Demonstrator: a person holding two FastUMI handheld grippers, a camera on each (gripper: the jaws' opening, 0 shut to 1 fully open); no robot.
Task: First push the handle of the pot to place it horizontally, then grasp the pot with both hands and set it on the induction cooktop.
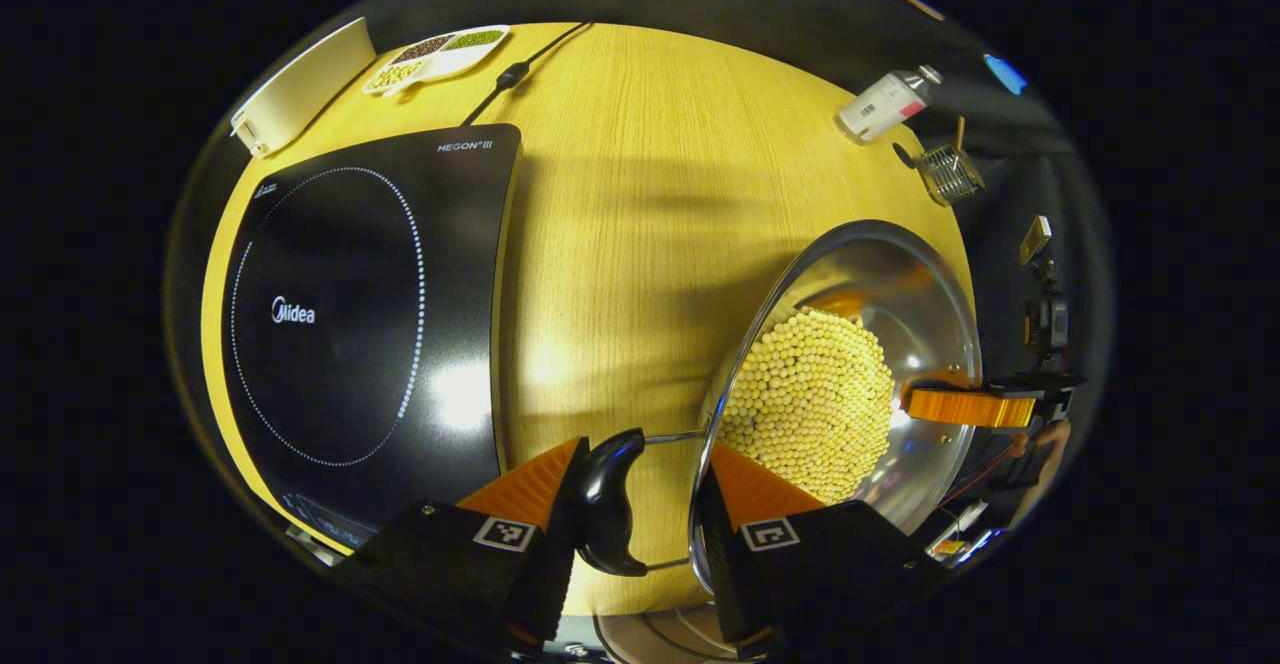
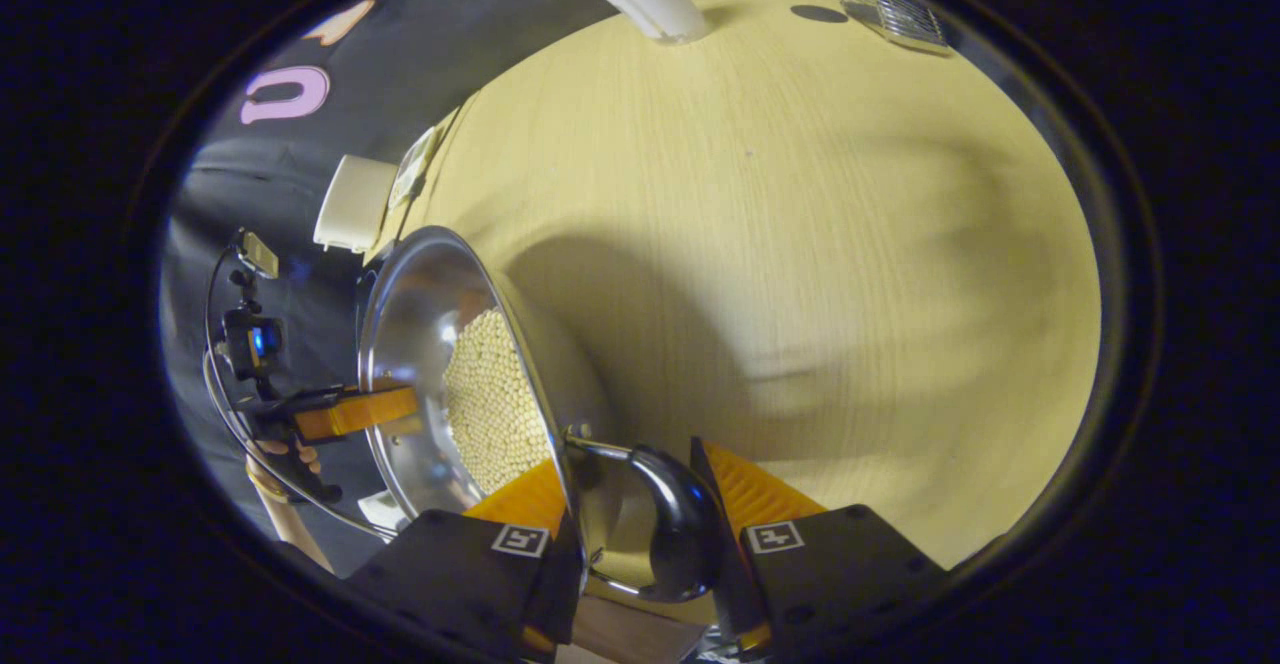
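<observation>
Shiny round steel pot (image 1: pixel 900 284), tilted over the pale wooden table (image 1: pixel 640 204), holding a heap of small cream-yellow beads (image 1: pixel 810 404) banked against its lower side. Two looped black side handles (image 1: pixel 608 514) on wire brackets, one at each end of the pot. Pot just right of the flat black induction cooktop (image 1: pixel 360 314) in the left gripper view, not on it.

Left gripper (image 1: pixel 630 489) straddling one black handle, one finger on the handle's outer side, the other inside the pot rim by the beads; whether both press on it cannot be told. Right gripper (image 2: pixel 630 494) likewise around the other black handle (image 2: pixel 680 524), one finger inside the pot wall, one outside; clench cannot be told there either. Across the pot in the right gripper view, the other gripper held by a hand (image 2: pixel 285 459).

At the table's far edge: one white divided dish (image 1: pixel 437 56) with three compartments of dark, green and yellowish grains; one white rectangular box (image 1: pixel 300 89); one white bottle (image 1: pixel 885 104) lying on its side; one small wire basket (image 1: pixel 950 174). One black cord (image 1: pixel 515 74) running from the cooktop.
</observation>
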